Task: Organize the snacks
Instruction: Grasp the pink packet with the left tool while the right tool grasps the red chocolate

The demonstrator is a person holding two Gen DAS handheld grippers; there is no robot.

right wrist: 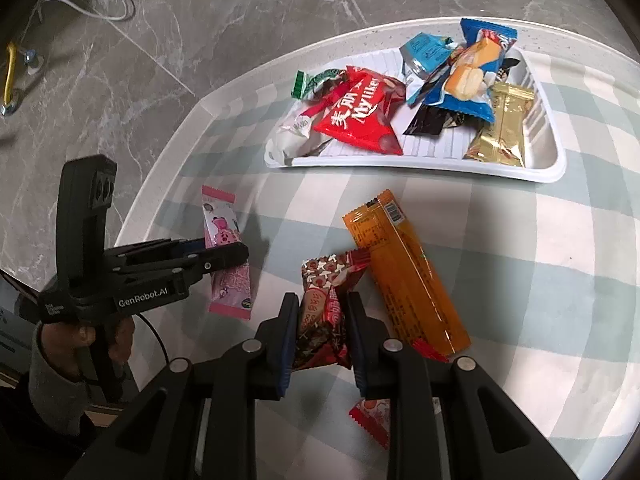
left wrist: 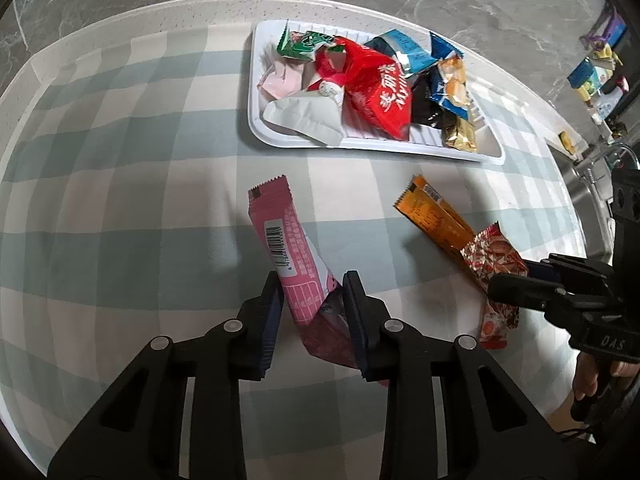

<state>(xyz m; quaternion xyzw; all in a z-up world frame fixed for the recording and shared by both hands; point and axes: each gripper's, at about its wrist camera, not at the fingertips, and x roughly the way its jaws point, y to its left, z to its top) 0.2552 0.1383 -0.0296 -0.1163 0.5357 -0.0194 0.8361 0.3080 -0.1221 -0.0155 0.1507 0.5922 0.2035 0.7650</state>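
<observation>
My left gripper (left wrist: 312,284) is shut on a pink snack bar (left wrist: 288,248) and holds its near end between the pads; it also shows in the right wrist view (right wrist: 230,268). My right gripper (right wrist: 322,308) is shut on a red-brown patterned snack pack (right wrist: 324,312), which also shows in the left wrist view (left wrist: 494,268). An orange bar (right wrist: 404,276) lies on the cloth beside that pack, touching it. A white tray (right wrist: 556,160) at the back holds several wrapped snacks, among them a red pack (right wrist: 360,116).
The round table has a green-and-white checked cloth (left wrist: 120,200). Its edge and a grey marble floor (right wrist: 180,40) lie beyond the tray. A white cable (right wrist: 100,12) lies on the floor. A shelf with small items (left wrist: 600,68) stands at the far right.
</observation>
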